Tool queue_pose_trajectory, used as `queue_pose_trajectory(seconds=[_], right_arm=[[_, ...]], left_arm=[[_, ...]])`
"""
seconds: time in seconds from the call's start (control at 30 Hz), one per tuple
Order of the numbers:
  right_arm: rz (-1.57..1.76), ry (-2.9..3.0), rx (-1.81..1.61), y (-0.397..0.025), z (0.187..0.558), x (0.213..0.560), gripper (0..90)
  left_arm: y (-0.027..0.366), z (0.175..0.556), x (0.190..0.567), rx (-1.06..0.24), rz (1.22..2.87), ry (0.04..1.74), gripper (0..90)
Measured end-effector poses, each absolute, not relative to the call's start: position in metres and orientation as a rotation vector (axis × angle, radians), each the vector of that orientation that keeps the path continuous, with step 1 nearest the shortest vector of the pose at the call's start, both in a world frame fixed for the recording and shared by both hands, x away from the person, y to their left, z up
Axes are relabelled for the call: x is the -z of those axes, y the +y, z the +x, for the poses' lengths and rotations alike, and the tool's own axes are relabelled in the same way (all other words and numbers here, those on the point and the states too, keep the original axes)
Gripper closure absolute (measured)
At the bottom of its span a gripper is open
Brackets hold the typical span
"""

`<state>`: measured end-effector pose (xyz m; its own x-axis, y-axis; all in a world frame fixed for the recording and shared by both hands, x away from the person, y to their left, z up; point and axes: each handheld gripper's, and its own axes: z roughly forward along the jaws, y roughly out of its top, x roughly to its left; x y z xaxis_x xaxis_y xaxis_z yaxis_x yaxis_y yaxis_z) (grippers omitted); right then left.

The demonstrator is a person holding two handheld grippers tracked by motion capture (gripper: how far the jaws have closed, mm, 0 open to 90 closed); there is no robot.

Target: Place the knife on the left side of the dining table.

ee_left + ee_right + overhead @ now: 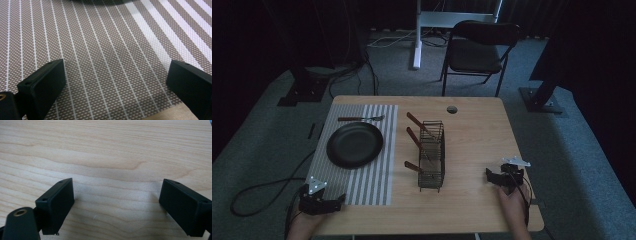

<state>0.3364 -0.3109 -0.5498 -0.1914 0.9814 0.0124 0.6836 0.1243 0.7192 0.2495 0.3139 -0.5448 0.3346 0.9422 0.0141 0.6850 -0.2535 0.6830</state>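
So in the high view, the table (pixel 472 150) is laid out like a place setting in progress: a striped placemat (pixel 362 165) on the left side with a dark plate (pixel 355 145) sitting on it, and a fork (pixel 361 118) lying just beyond the plate's far edge. In the middle a wire caddy (pixel 432 156) is standing with three wooden-handled utensils (pixel 414 134) leaning out toward the placemat, which makes them easy to grab by the handle. The left gripper (pixel 334 202) is sitting at the near edge of the placemat, and the right gripper (pixel 492 176) is resting on bare wood to the right of the caddy, not touching it. Both hands are parked near the person's side, well apart, so I'm guessing nothing's been reached for yet.

Left gripper view: the left gripper (pixel 113 82) is hovering low over the placemat (pixel 100 50), jaws spread wide with nothing between them. The plate's dark rim (pixel 100 1) is peeking in at the top, so it's aimed that way.

Right gripper view: the right gripper (pixel 116 205) is also spread wide, just bare wooden tabletop (pixel 105 150) between the jaws. My read is the caddy's utensils are what's getting picked next.
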Motion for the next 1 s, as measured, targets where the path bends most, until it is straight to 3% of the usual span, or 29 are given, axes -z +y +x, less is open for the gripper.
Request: queue_pose_trajectory(seconds=[1.0], right_arm=[[1.604, 1.936, -0.833, -0.311, 0.336, 0.55, 11.7]], left_arm=[[0.264, 0.243, 0.509, -0.481, 2.05, 1.262, 4.5]])
